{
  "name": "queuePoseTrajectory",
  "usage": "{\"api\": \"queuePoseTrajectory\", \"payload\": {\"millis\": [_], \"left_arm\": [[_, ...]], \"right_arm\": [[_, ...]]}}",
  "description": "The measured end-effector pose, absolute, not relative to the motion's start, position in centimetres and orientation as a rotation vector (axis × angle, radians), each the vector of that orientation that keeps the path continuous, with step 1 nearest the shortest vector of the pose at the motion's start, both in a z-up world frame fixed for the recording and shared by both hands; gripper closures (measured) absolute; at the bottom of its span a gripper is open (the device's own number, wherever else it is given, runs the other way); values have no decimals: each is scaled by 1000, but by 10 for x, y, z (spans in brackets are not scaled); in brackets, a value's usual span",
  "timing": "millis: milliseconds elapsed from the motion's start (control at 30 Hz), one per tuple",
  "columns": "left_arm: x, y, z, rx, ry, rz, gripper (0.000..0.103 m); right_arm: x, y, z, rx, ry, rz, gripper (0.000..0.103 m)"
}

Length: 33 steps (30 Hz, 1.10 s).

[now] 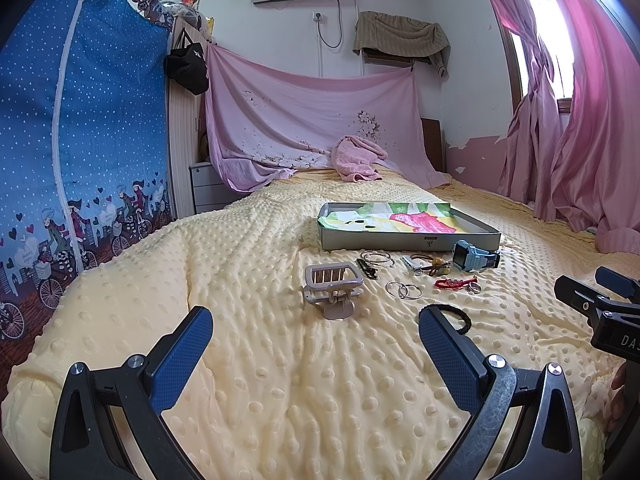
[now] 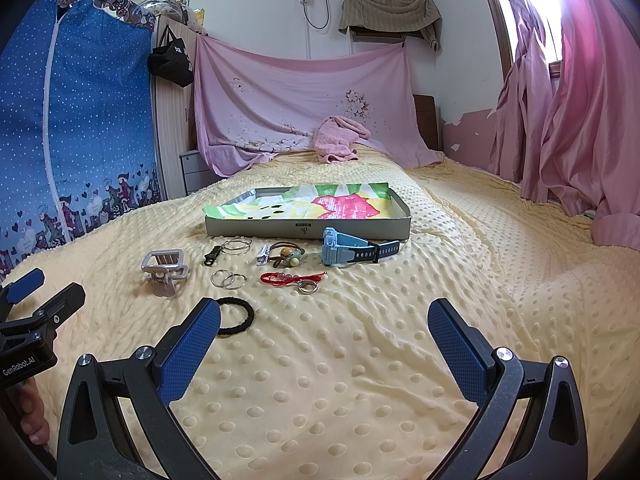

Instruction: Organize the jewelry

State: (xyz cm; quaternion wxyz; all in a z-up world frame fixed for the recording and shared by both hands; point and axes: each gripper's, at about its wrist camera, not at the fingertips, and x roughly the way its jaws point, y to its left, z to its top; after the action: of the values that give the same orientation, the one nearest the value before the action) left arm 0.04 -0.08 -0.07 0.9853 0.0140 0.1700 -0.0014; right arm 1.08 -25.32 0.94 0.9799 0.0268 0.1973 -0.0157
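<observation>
Hovering over dimpled yellow blanket, left gripper and right gripper both gaping wide, gripping nothing. Lying beyond: black braided hair tie, red cord bracelet, silver rings, blue wristwatch. Sitting farthest: shallow grey tray, holding none of these.

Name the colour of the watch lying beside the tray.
Light blue case, darker navy strap: watch, clearest in the right wrist view.

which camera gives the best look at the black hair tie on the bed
The right wrist view: the black hair tie shows nearly whole beside the right gripper. In the left wrist view the left gripper's finger hides most of it.
</observation>
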Motion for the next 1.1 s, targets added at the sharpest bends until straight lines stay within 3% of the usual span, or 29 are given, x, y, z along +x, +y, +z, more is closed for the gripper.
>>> {"api": "queuePoseTrajectory", "payload": {"millis": [1100], "left_arm": [[24,0,-3,18,391,9,0]], "right_arm": [[35,-251,20,81,438,38,1]]}}
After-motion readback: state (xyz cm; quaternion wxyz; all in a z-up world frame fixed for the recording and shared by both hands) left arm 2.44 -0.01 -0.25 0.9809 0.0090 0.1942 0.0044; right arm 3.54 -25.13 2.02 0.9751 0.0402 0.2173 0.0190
